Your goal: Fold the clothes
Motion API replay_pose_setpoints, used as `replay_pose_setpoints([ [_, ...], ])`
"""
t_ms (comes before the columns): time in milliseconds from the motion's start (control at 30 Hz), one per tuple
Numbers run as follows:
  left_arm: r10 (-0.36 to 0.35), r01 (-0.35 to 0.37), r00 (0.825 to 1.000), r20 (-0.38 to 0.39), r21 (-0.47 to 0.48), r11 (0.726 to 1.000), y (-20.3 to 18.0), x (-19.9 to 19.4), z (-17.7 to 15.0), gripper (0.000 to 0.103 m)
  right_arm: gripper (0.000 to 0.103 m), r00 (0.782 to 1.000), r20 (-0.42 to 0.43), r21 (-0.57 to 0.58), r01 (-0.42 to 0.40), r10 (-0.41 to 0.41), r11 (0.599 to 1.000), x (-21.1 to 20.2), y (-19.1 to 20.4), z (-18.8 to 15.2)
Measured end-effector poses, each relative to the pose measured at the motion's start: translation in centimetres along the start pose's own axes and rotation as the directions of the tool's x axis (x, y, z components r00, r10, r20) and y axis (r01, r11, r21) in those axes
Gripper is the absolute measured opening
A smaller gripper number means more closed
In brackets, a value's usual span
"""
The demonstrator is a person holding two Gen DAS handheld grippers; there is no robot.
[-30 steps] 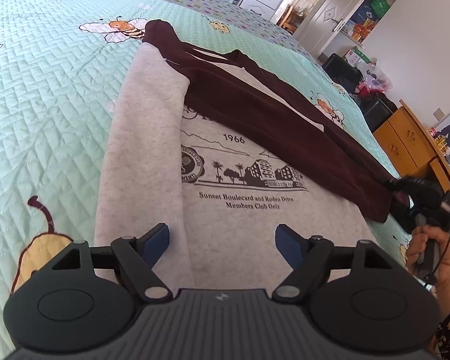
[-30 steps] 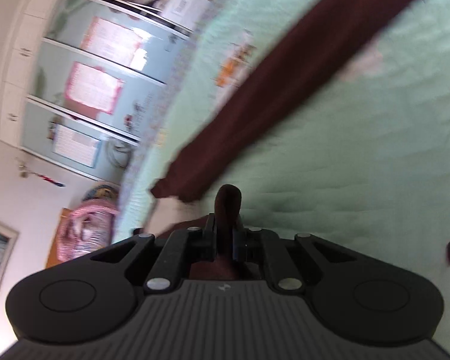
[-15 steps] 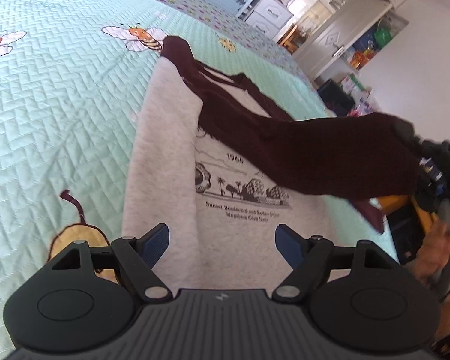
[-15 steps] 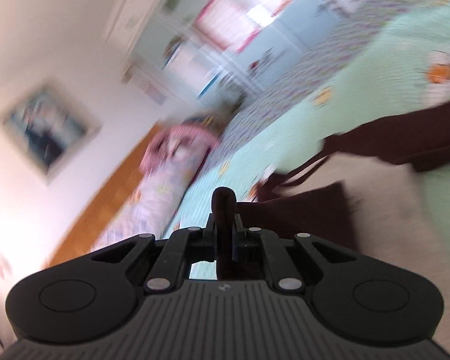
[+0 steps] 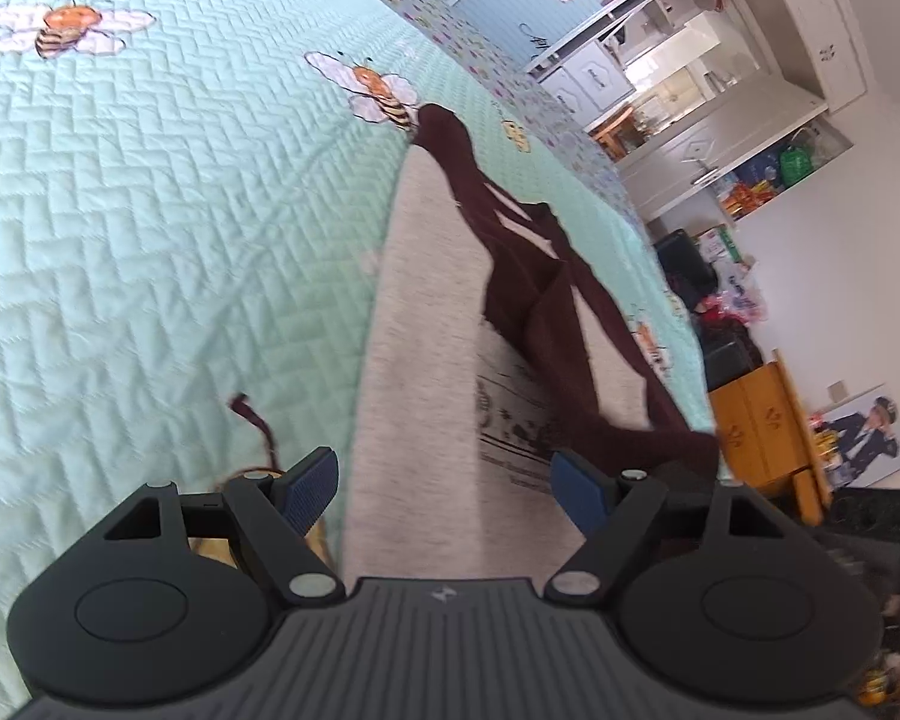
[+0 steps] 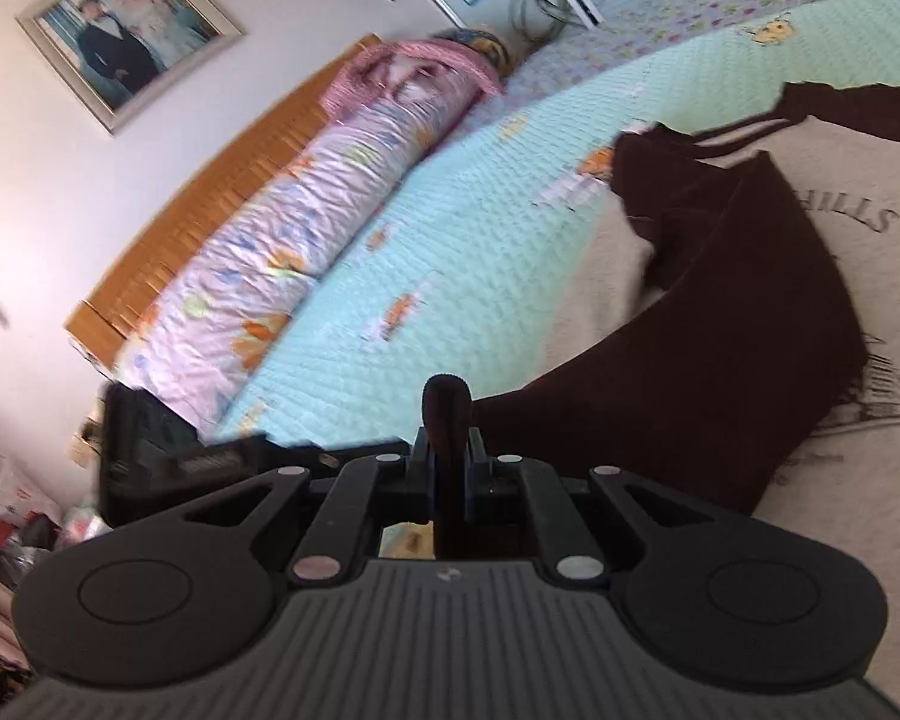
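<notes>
A grey sweatshirt with dark maroon sleeves and a black print lies flat on the mint quilted bedspread. My left gripper hovers open over the sweatshirt's near hem, nothing between its blue pads. One maroon sleeve runs across the chest toward the right. In the right wrist view my right gripper is shut on the cuff of that maroon sleeve, which stretches back over the grey front. The black left gripper's body shows at the left edge there.
A rolled floral quilt lies by the wooden headboard. A framed photo hangs on the wall. Past the bed's far side stand white cupboards, a yellow cabinet and dark bags.
The right gripper has lifted the maroon sleeve off the bed's right side and carried it across over the grey front, rolling as it went. The left gripper slid sideways along the hem, still open.
</notes>
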State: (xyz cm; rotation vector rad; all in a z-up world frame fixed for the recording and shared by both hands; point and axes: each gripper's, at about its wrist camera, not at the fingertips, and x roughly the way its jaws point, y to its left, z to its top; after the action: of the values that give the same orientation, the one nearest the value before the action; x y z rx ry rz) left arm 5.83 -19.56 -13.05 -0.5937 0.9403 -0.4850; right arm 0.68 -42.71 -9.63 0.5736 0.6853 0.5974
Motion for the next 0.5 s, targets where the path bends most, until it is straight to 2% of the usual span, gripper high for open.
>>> replay_pose_setpoints([
  [100,0.013,-0.013,1.000,0.001,-0.018,1.000,1.2,-0.2,0.3,0.081,0.009,0.994,0.046,-0.039,-0.096,0.098,0.995,-0.7,1.4,0.4],
  [167,0.017,-0.017,1.000,0.000,-0.032,0.999,1.8,-0.3,0.5,0.081,0.009,0.986,0.023,-0.104,-0.159,0.162,0.982,-0.5,2.9,0.5],
  [233,0.029,-0.029,1.000,0.002,-0.039,0.999,2.3,-0.4,0.6,0.081,0.009,0.984,-0.082,-0.151,-0.169,0.158,0.974,0.9,3.3,-0.3],
  [333,0.051,-0.051,0.999,0.003,-0.035,0.998,2.7,-0.5,0.5,0.081,0.009,0.965,-0.231,-0.211,-0.177,0.127,0.961,3.1,3.6,-1.7],
  [400,0.063,-0.063,0.998,-0.003,-0.024,0.998,2.7,-0.5,0.3,0.081,0.009,0.957,-0.281,-0.238,-0.148,0.078,0.960,4.1,3.2,-2.6],
  [500,0.073,-0.073,0.997,-0.012,-0.011,0.997,2.5,-0.2,0.1,0.081,0.009,0.948,-0.307,-0.240,-0.157,0.078,0.958,4.3,2.9,-2.9],
])
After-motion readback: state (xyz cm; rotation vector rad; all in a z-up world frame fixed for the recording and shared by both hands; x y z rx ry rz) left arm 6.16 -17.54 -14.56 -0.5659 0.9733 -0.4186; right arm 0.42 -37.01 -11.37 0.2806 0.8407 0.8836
